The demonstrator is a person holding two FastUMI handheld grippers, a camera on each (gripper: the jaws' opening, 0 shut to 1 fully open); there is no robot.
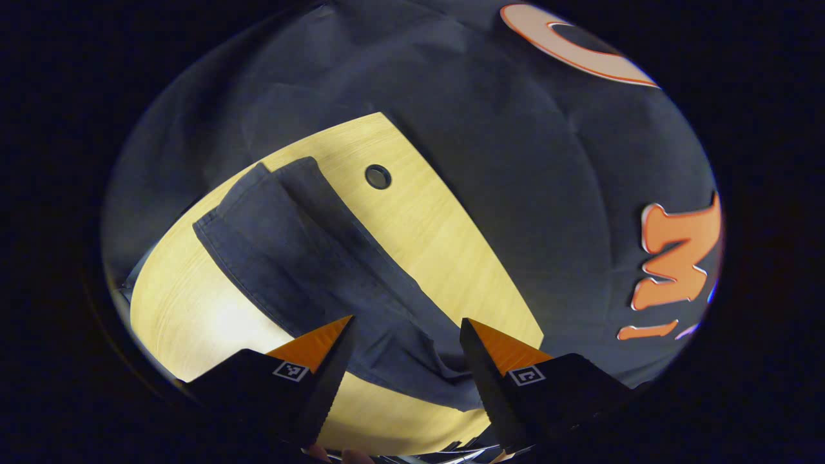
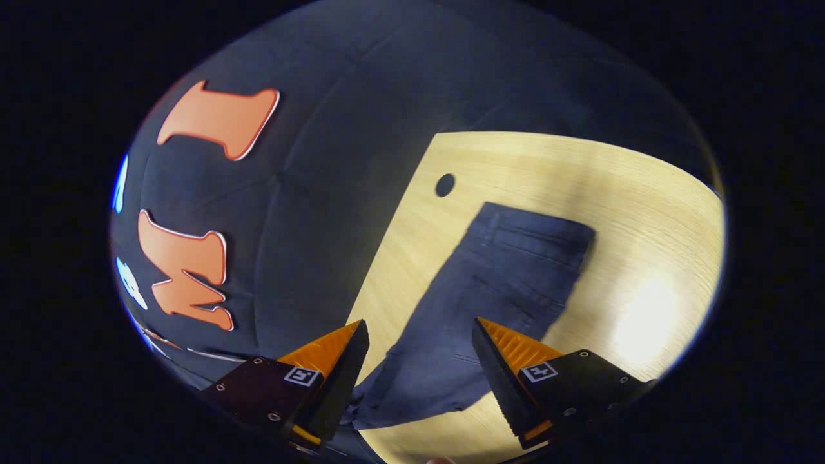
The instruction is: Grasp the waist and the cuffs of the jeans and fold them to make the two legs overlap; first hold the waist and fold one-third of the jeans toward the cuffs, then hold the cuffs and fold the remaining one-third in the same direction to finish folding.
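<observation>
Jeans (image 1: 309, 270) lie flat on the wooden worktop (image 1: 438, 225), legs apparently already overlapped, no thirds fold yet. Left hand-held gripper (image 1: 406, 338) and right hand-held gripper (image 2: 419, 341) both hang released above the denim, holding nothing. Risk: pinching only the top layer, so the legs slide apart when lifted. No containers present

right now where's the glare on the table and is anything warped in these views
Left gripper view: a bright washed-out patch on the table left of the jeans, and the table edge bows from fisheye distortion. Right gripper view: a hot spot on the table right of the jeans; the far edge curves too. The jeans stay dark, with seams faintly legible.
</observation>
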